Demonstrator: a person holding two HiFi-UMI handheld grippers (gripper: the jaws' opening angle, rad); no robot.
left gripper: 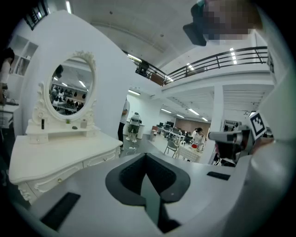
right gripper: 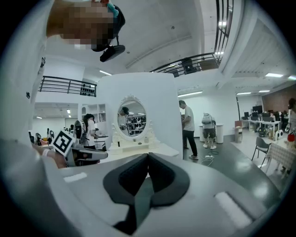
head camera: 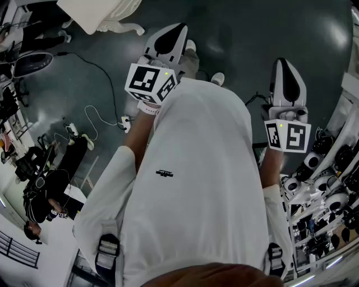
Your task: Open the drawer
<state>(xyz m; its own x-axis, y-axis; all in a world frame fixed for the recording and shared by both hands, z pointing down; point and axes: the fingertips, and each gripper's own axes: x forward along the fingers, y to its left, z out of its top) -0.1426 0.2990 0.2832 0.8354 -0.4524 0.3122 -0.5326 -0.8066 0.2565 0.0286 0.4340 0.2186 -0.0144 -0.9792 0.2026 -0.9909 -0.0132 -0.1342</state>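
A white dressing table (left gripper: 64,152) with an oval mirror (left gripper: 71,88) stands to the left in the left gripper view. Its drawer fronts (left gripper: 98,159) with small knobs are closed. In the right gripper view the same table (right gripper: 134,147) sits farther off, straight ahead. From the head view only its corner (head camera: 101,14) shows at the top. My left gripper (head camera: 170,36) and right gripper (head camera: 287,73) are held out over the dark floor, well short of the table. Both are shut with nothing between the pads (left gripper: 159,178) (right gripper: 134,178).
Racks of white devices (head camera: 322,185) line the right side. A cable and power strip (head camera: 124,122) lie on the floor ahead on the left. Two people (right gripper: 187,129) stand beside the dressing table. A chair and small table (left gripper: 185,150) are farther back.
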